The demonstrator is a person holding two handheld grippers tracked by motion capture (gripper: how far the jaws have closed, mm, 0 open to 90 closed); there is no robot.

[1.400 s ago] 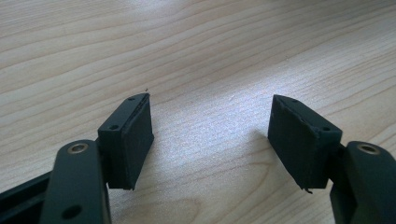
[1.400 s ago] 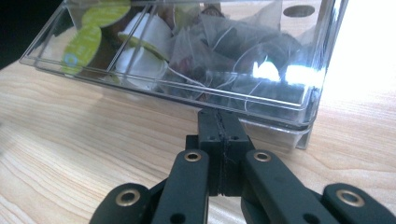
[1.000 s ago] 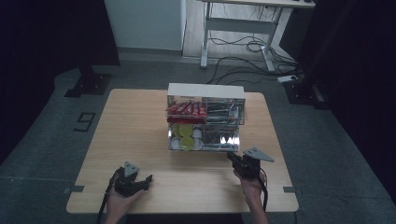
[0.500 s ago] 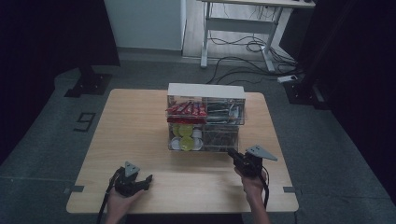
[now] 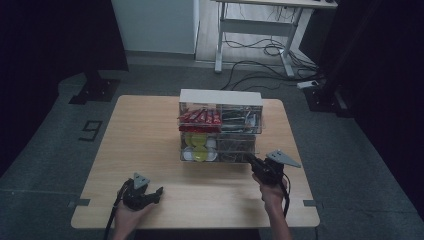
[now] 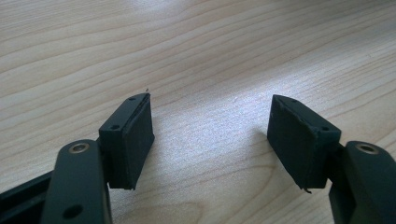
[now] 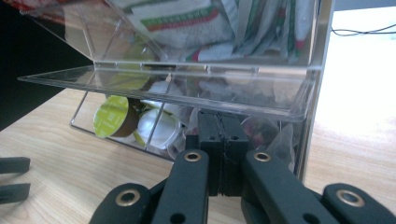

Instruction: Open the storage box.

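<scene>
Meanwhile the left tool gapes empty over the table; the right tool is clenched at the organizer.

Pale wood-grain table, matt; clear glossy plastic organiser; matt black plastic-looking left gripper.

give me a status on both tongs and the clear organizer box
Left tongs open, empty, low over bare wooden table. Right tongs shut at clear acrylic organizer box's lower-right compartment; grip on anything unclear. Nothing in the way.
</scene>
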